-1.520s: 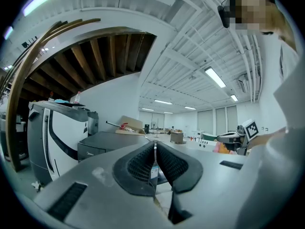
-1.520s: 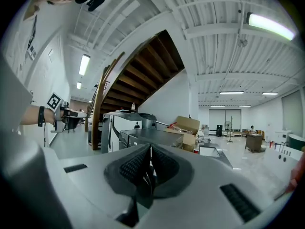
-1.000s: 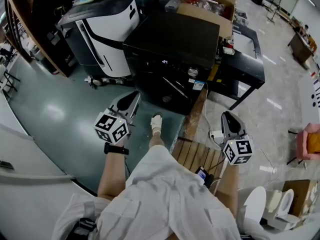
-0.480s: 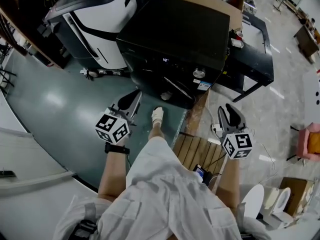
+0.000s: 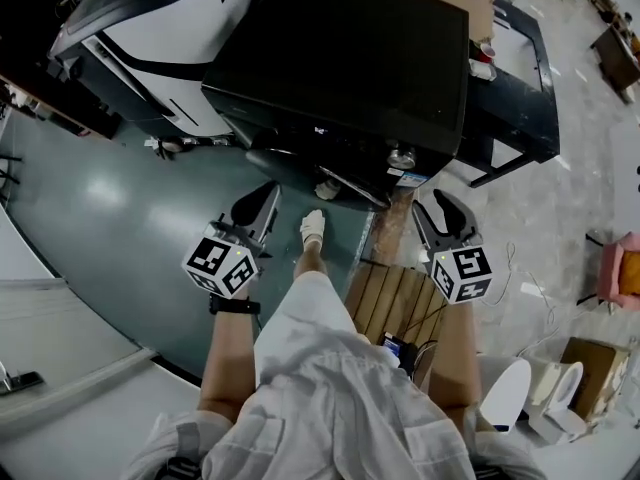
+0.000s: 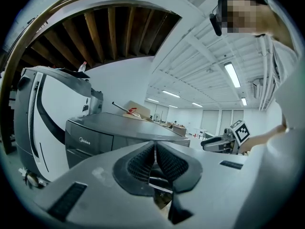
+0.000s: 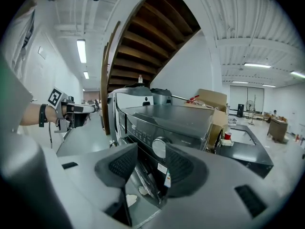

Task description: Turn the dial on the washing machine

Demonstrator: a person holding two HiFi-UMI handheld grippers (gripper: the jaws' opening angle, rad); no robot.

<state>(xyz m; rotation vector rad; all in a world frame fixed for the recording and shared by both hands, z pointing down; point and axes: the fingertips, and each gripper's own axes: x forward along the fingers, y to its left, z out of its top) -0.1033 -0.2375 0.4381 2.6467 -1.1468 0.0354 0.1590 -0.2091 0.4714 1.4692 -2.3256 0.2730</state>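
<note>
Green floor [image 5: 100, 218], washing machine [image 5: 340, 58] ahead; right tool [image 7: 145, 168] wide, apart from dial [image 7: 158, 147]; left tool [image 6: 155, 159] closed, empty.

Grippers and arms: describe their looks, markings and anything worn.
The left gripper and right gripper each have a grey body, black ribbed pads on the jaws and a white cube with black square markers. A black wristband circles the left wrist. The person wears light, whitish clothing.
</note>
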